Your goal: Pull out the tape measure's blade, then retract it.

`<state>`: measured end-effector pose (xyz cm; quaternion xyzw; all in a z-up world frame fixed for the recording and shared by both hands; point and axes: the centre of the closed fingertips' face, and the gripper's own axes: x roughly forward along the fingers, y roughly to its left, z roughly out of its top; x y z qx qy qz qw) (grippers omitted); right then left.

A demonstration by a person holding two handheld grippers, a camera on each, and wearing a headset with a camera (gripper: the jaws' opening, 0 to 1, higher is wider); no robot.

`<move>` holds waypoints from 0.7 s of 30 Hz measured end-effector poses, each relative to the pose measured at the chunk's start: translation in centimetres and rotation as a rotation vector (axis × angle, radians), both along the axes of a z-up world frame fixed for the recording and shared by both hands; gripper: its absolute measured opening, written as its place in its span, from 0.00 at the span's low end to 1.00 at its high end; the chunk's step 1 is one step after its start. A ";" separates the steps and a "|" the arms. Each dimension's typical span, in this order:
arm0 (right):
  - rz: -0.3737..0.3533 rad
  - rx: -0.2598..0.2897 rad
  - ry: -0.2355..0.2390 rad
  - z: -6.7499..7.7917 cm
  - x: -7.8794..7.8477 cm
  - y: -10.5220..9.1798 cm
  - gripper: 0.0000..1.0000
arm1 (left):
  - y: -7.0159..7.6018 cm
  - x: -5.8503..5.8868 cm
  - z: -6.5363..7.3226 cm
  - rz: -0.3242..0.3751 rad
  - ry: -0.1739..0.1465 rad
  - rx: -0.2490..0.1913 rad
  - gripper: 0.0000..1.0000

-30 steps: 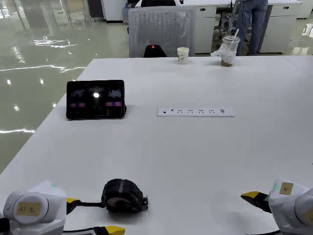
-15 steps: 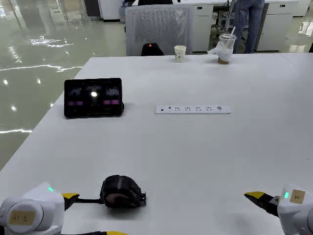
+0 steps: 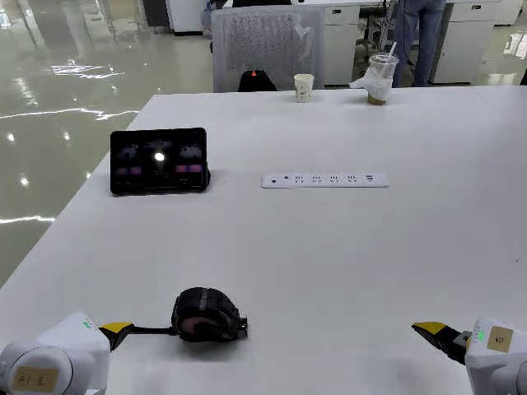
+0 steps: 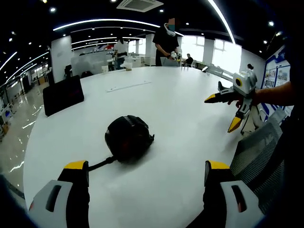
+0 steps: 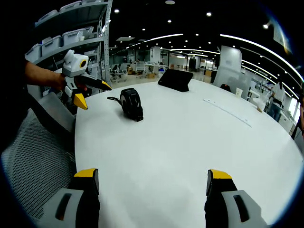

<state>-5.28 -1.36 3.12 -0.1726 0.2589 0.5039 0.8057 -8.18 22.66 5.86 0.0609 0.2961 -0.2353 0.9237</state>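
Note:
The black tape measure [image 3: 207,315] lies on the white table [image 3: 329,247] near its front edge, blade in, with a thin black wrist strap [image 3: 152,331] trailing left. One yellow fingertip [image 3: 115,328] of my left gripper sits just left of the strap's end. In the left gripper view the left gripper [image 4: 146,167] is open, with the tape measure [image 4: 128,137] a short way ahead between the jaw lines, untouched. My right gripper [image 5: 153,175] is open over bare table, far to the right of the tape measure [image 5: 131,103]; its fingertip [image 3: 430,329] shows at the lower right.
A dark tablet [image 3: 159,160] stands at the left and a white power strip [image 3: 324,179] lies mid-table. A paper cup [image 3: 304,87] and a plastic cup with a straw [image 3: 380,81] stand at the far edge. Behind them are a mesh chair [image 3: 268,45] and a standing person [image 3: 416,33].
The head camera has shifted a little. Both grippers have drawn back toward the front edge, and the left one's lower jaw has left the head view. The tape measure has not moved.

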 end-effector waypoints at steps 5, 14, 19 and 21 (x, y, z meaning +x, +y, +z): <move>-0.010 0.005 -0.005 0.2 0.0 -0.2 0.96 | 0.1 0.0 0.4 0.003 -0.017 -0.011 0.99; -0.031 0.034 -0.003 0.7 0.0 -0.4 0.99 | -0.5 -0.1 0.5 -0.025 -0.023 -0.028 0.99; -0.033 0.035 0.005 0.7 -0.2 -0.5 0.99 | -0.5 -0.1 0.5 -0.027 -0.026 -0.024 0.99; -0.033 0.036 0.004 0.7 -0.2 -0.5 0.99 | -0.5 0.0 0.7 -0.025 -0.034 -0.022 0.99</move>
